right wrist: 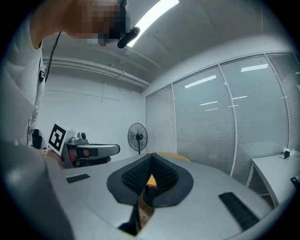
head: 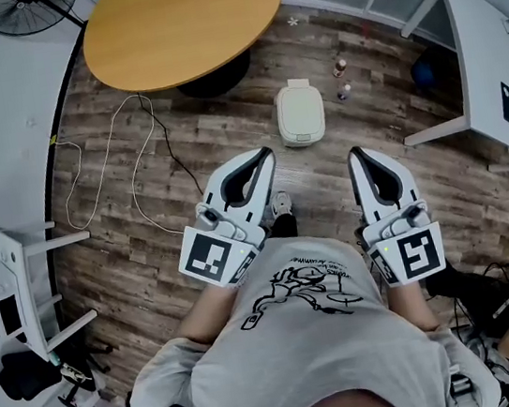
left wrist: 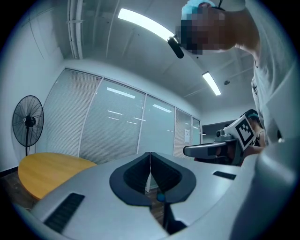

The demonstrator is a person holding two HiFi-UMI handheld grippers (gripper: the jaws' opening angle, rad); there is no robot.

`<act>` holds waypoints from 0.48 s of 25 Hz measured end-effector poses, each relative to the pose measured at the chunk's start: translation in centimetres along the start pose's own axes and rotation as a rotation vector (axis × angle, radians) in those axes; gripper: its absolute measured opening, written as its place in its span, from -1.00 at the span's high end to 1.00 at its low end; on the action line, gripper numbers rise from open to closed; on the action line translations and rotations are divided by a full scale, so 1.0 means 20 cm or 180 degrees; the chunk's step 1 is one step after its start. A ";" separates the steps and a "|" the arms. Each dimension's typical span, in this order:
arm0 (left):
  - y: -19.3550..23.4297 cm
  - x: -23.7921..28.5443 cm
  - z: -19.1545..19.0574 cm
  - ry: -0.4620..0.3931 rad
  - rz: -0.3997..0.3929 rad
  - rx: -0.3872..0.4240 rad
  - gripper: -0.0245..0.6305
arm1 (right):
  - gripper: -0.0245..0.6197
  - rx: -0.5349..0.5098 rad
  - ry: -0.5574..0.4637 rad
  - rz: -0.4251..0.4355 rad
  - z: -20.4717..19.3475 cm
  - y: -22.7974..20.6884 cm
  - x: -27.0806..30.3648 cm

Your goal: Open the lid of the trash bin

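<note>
1. At the far left, a thin cable [head: 127, 160] lies in loops on the wood floor [head: 227, 145]. A foot could catch in it if the person steps that way.
2. Next comes the round wooden bench [head: 182, 21]. Nothing on it is needed for this job.
3. The left tongs [head: 265, 156] are held low in front of the person. Their own view shows them pressed together [left wrist: 150, 158] with nothing between them. They are well apart from the bin.
4. The trash bin [head: 301, 113] is small and pale. It sits on the floor ahead of the person, past both tongs and about midway between them. Its lid is down.
5. The bin looks light. A hard push on the lid would likely make it slide or tip over. The lid also looks smooth, so the tongs may slip off.
6. Two small bottles [head: 341, 79] stand just beside the bin. A wide swing could knock them down.
7. The right tongs [head: 357, 154] are also pressed together [right wrist: 150, 160] and hold nothing.
</note>
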State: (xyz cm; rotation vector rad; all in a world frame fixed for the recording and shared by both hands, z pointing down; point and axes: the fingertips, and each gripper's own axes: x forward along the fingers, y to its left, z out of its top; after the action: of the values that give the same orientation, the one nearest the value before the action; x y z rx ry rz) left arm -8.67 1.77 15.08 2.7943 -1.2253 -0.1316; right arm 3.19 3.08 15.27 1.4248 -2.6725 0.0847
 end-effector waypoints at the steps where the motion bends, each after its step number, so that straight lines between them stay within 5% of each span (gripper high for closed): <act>1: 0.04 0.02 0.00 -0.0002 0.0000 0.0000 0.86 | 0.90 -0.0003 0.0004 -0.0001 0.00 -0.01 0.04; 12: 0.32 0.15 -0.02 0.0013 -0.0021 -0.0062 0.86 | 0.90 -0.0028 0.0069 0.0008 0.01 -0.06 0.36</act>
State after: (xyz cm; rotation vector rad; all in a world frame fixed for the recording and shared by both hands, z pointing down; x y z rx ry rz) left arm -11.30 -4.78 16.04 2.7809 -1.2075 -0.1375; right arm 0.21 -3.49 15.87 1.4097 -2.6542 0.0881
